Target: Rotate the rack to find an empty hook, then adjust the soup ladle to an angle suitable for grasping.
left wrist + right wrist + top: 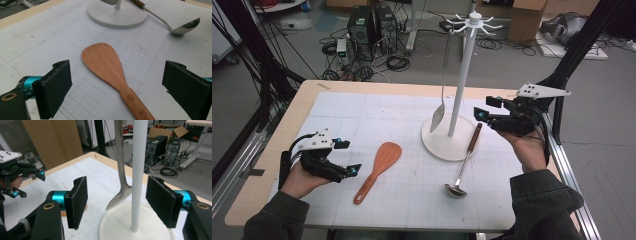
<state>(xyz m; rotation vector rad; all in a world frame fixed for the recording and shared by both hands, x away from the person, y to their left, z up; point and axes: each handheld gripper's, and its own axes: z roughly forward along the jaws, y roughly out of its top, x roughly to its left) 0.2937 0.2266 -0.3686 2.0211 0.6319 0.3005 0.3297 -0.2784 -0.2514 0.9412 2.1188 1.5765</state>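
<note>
- Meanwhile, the right gripper (484,111) hung open and empty beside the white stand (451,142), where a spoon (439,114) hung.
- The left gripper (347,157), jaws wide, sat left of the stand, near the wooden spatula (377,170).

You're in a lab or test room, not a kitchen. Two PC towers (373,26) stand on the bare grey floor (492,65) amid loose cables (397,63). Cardboard boxes (524,15) sit at the back, black frame struts (579,42) flank your counter (302,107), and a gridded white mat (377,115) covers it.
</note>
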